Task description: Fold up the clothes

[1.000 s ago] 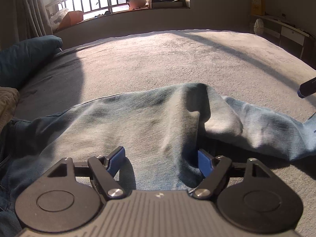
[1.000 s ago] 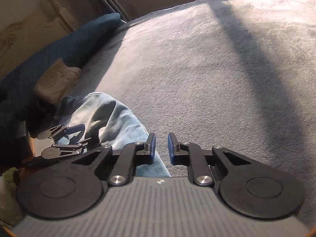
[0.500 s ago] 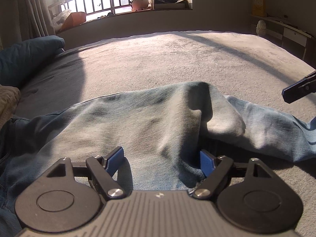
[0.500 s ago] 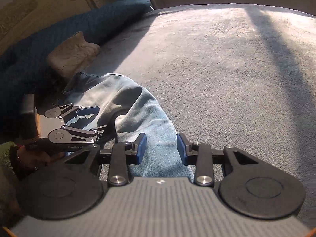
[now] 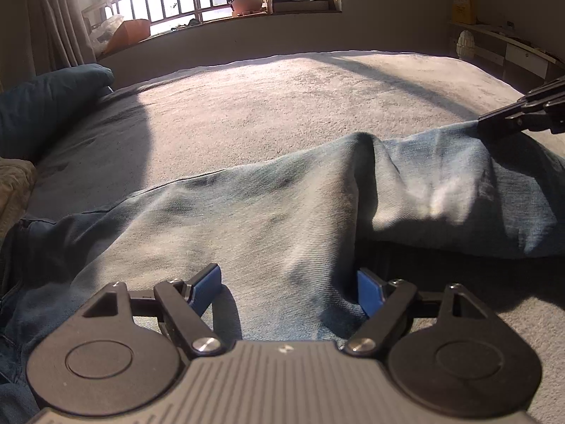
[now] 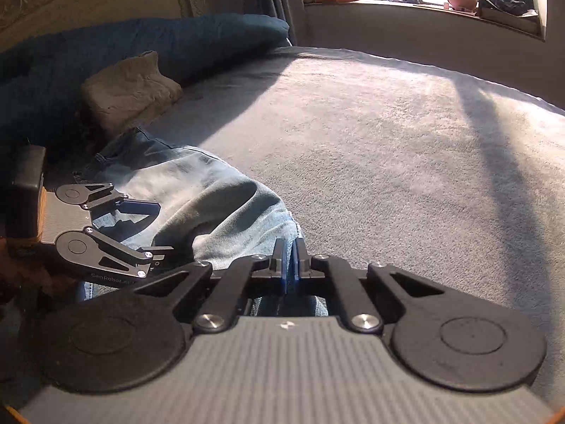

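Denim jeans point(image 5: 282, 219) on bed point(image 5: 282, 113); right gripper point(image 6: 290, 258) pinching hem.

**Faded jeans spread on the bed**

A pair of light-blue denim jeans point(image 5: 275, 219) lies across the grey bed cover; the fabric is washed pale through the middle, darker toward the waistband, which sits at the left of the left wrist view, partly in shadow; one leg lies fairly flat and wide, though rumpled; a tall ridge rises where it meets the second leg, which runs off to the right, bunched and lifted at its far end; in the right wrist view the hem end point(image 6: 282, 233) is raised off the cover.
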Demonstrator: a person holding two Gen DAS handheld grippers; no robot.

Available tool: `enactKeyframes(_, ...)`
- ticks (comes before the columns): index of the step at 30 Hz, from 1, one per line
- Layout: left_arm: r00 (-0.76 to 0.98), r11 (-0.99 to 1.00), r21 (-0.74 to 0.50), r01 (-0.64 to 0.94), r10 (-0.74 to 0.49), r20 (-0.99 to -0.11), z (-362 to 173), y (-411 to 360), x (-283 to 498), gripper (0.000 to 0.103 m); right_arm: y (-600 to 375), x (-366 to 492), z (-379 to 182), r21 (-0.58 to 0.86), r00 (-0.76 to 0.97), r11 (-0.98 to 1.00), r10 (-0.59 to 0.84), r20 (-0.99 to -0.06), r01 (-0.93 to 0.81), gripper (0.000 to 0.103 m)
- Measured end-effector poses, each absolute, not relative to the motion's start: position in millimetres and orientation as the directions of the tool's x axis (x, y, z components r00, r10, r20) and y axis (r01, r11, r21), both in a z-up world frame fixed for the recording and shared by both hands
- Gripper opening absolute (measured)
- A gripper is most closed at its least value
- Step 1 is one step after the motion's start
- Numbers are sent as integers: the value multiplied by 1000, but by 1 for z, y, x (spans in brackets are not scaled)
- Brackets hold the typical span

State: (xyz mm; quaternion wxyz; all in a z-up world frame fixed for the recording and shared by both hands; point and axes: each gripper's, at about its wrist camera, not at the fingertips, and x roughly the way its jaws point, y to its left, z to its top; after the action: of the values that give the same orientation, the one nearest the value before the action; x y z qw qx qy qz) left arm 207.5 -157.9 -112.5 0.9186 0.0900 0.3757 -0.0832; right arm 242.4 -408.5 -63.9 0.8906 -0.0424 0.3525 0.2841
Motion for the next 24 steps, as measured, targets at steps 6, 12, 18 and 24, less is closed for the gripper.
enactKeyframes(6,709,962,138,237,-74,-701,-102,-162,213,81,-416,288,-76,-32,643,863,350,-681,-504,2)
enactKeyframes(12,705,949,188,253,-48,-707,-98,-171,221,81,-407,321,-121,-118,606,823,303,-736,-555,1)
enactKeyframes(18,697,939,218,265,-31,-716,-95,-178,222,80,-434,333,-125,70,606,886,370,-704,-459,20)
enactKeyframes(24,673,950,204,235,-7,-740,-96,-181,219,81,-501,352,-133,493,608,853,484,-629,-171,31)
